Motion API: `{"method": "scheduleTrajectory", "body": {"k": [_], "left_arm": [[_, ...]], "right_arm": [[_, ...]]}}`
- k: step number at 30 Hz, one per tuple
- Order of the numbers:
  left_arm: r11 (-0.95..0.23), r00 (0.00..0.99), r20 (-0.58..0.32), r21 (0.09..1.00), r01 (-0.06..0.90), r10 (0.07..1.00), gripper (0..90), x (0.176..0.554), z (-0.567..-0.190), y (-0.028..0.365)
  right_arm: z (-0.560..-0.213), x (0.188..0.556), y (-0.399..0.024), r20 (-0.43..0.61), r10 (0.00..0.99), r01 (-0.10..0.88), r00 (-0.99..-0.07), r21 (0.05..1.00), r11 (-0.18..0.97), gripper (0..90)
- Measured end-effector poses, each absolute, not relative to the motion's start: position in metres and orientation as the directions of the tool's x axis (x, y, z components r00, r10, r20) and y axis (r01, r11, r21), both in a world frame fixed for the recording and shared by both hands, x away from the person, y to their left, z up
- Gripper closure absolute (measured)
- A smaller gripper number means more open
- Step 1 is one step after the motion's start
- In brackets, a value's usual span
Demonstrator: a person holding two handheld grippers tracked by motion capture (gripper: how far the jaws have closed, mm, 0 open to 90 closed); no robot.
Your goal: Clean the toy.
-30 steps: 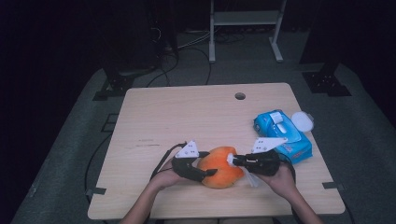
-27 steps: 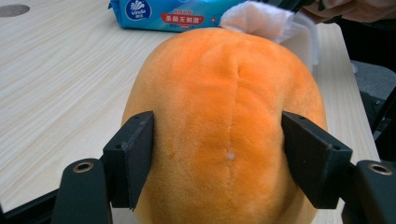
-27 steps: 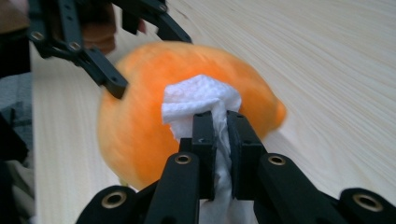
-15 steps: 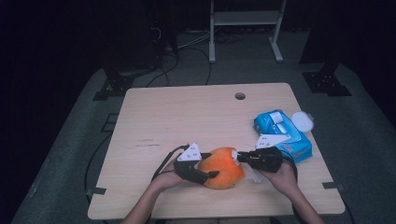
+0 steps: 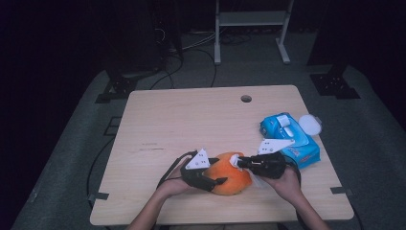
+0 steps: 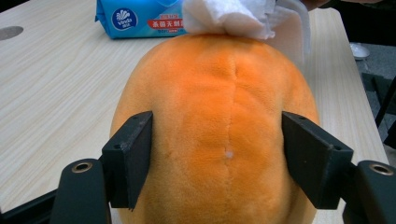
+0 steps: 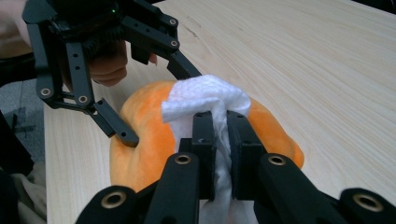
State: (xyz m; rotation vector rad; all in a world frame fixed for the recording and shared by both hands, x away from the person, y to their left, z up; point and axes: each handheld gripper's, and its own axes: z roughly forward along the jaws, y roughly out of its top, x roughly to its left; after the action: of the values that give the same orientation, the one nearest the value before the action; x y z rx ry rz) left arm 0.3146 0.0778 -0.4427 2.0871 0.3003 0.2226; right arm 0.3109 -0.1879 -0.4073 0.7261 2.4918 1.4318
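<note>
The orange plush (image 5: 232,172) lies on the surface (image 5: 191,124) near its front edge — clamped at its sides by the left claw (image 5: 215,181). A white wipe (image 7: 205,100) is pinched in the right claw (image 7: 222,135) — pressed onto the plush's top.

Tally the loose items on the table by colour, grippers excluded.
Orange: 1, plush toy
Blue: 1, wipes pack
White: 2, wipe on the toy; round lid beside the pack
Total: 4
</note>
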Motion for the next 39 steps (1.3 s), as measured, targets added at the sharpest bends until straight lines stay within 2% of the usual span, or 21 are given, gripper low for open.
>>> {"method": "scheduleTrajectory", "body": {"k": [2, 3, 4, 5, 8, 10, 12, 13, 15, 16, 17, 19, 21, 25, 31, 36, 39], "left_arm": [[-0.482, 0.960, 0.016, 0.867, 0.126, 0.280, 27.0, 0.315, -0.439, 0.078], [-0.464, 0.964, -0.007, 0.876, 0.134, 0.265, 20.5, 0.316, -0.434, 0.080], [-0.464, 0.964, -0.007, 0.876, 0.134, 0.265, 18.3, 0.316, -0.434, 0.080], [-0.437, 0.960, -0.030, 0.886, 0.155, 0.280, 14.8, 0.319, -0.430, 0.080], [-0.464, 0.949, -0.009, 0.871, 0.162, 0.316, 8.4, 0.322, -0.433, 0.078], [-0.460, 0.946, -0.053, 0.864, 0.204, 0.321, 7.3, 0.324, -0.441, 0.075], [-0.464, 0.945, -0.054, 0.861, 0.208, 0.323, 19.2, 0.322, -0.445, 0.072], [-0.487, 0.942, -0.019, 0.853, 0.190, 0.334, 19.2, 0.320, -0.443, 0.070], [-0.522, 0.938, 0.061, 0.843, 0.135, 0.341, 33.5, 0.315, -0.433, 0.067], [-0.502, 0.923, 0.125, 0.861, 0.081, 0.364, 34.3, 0.311, -0.428, 0.064], [-0.502, 0.923, 0.125, 0.861, 0.081, 0.364, 34.9, 0.311, -0.428, 0.064], [-0.501, 0.883, 0.241, 0.865, -0.007, 0.403, 33.9, 0.306, -0.427, 0.060], [-0.511, 0.868, 0.290, 0.858, -0.049, 0.403, 33.3, 0.305, -0.431, 0.057], [-0.528, 0.884, 0.275, 0.848, -0.037, 0.379, 31.4, 0.307, -0.435, 0.060], [-0.507, 0.905, 0.228, 0.862, -0.016, 0.359, 29.5, 0.308, -0.439, 0.067], [-0.516, 0.919, 0.215, 0.856, -0.014, 0.331, 25.7, 0.307, -0.439, 0.067], [-0.492, 0.932, 0.128, 0.869, 0.060, 0.340, 17.3, 0.314, -0.427, 0.074]], "right_arm": [[-0.409, 0.312, -0.189, 0.085, 0.493, 0.327, -0.866, 0.842, 0.429, 81.7], [-0.412, 0.312, -0.191, 0.088, 0.485, 0.331, -0.870, 0.834, 0.442, 81.7], [-0.412, 0.312, -0.191, 0.088, 0.485, 0.331, -0.870, 0.834, 0.442, 81.7], [-0.415, 0.311, -0.191, 0.089, 0.473, 0.327, -0.877, 0.831, 0.449, 81.7], [-0.416, 0.310, -0.191, 0.091, 0.469, 0.327, -0.878, 0.831, 0.451, 81.7], [-0.416, 0.311, -0.190, 0.090, 0.464, 0.324, -0.881, 0.831, 0.453, 81.7], [-0.415, 0.311, -0.189, 0.081, 0.466, 0.320, -0.881, 0.828, 0.460, 81.7], [-0.415, 0.311, -0.189, 0.074, 0.471, 0.320, -0.879, 0.824, 0.467, 81.6], [-0.412, 0.312, -0.193, 0.070, 0.491, 0.325, -0.868, 0.828, 0.456, 81.7], [-0.410, 0.312, -0.193, 0.060, 0.503, 0.321, -0.862, 0.832, 0.452, 81.7], [-0.410, 0.312, -0.193, 0.060, 0.503, 0.321, -0.862, 0.832, 0.452, 81.7], [-0.403, 0.314, -0.196, 0.061, 0.512, 0.309, -0.857, 0.855, 0.416, 81.7], [-0.402, 0.314, -0.194, 0.055, 0.512, 0.305, -0.857, 0.855, 0.419, 81.6], [-0.411, 0.317, -0.189, -0.008, 0.521, 0.288, -0.853, 0.827, 0.483, 81.7], [-0.423, 0.326, -0.211, 0.050, 0.584, 0.376, -0.810, 0.809, 0.452, 81.7], [-0.416, 0.315, -0.193, 0.043, 0.527, 0.321, -0.849, 0.834, 0.448, 81.6], [-0.416, 0.311, -0.185, 0.045, 0.506, 0.304, -0.861, 0.844, 0.442, 81.7]]}}
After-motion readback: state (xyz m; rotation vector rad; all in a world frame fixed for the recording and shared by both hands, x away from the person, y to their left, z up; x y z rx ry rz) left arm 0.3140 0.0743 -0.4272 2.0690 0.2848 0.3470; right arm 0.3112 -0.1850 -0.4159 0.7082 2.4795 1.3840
